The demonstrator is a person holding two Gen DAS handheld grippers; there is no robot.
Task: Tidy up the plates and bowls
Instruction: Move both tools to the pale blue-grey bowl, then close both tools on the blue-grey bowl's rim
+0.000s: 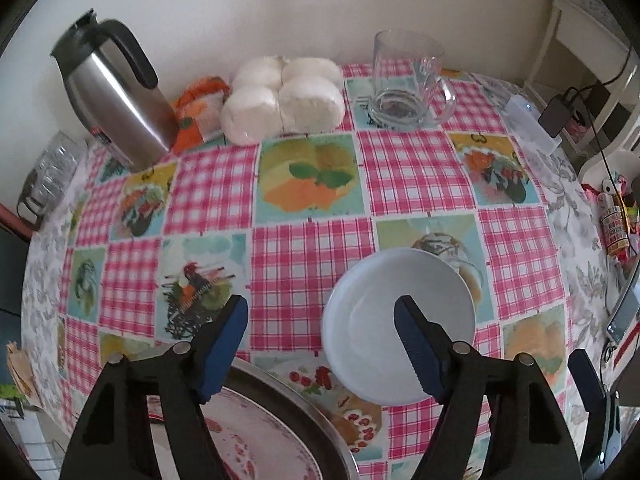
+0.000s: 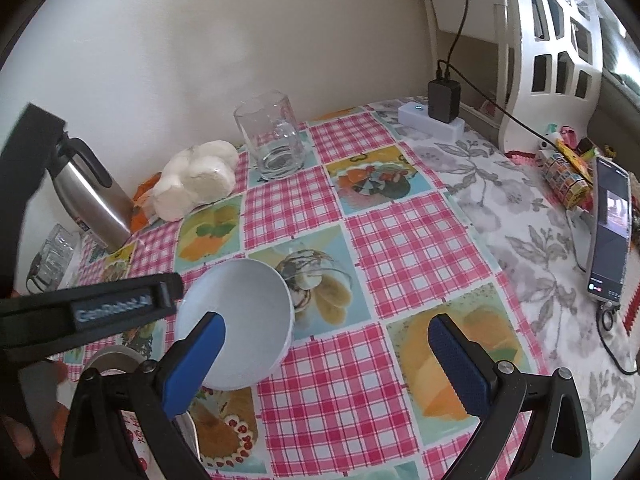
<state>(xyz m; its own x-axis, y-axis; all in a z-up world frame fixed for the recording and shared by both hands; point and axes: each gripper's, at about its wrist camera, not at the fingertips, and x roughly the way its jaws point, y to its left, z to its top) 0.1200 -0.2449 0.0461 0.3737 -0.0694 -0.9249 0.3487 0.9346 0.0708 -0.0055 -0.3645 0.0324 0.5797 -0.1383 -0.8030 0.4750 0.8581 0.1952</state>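
A small white bowl [image 1: 372, 312] stands upright on the checked tablecloth [image 1: 312, 184], near the table's front. My left gripper [image 1: 322, 304] straddles its left rim. One blue finger [image 1: 420, 344] is over the bowl's inside and the other [image 1: 224, 348] is outside to the left, with neither pad pressing the wall. Below the left finger lies a round metal-rimmed plate with a red pattern [image 1: 276, 420]. In the right wrist view the bowl [image 2: 248, 312] lies behind the left finger of my right gripper [image 2: 328, 320], which is open over the cloth with nothing in it.
Along the wall stand a steel thermos jug [image 1: 116, 96], a pack of white rolls [image 1: 284, 100] and a glass mug [image 1: 408, 80]. At the right edge are a phone [image 2: 608, 232] and a charger with its cable [image 2: 442, 100]. A glass dish [image 1: 52, 172] sits far left.
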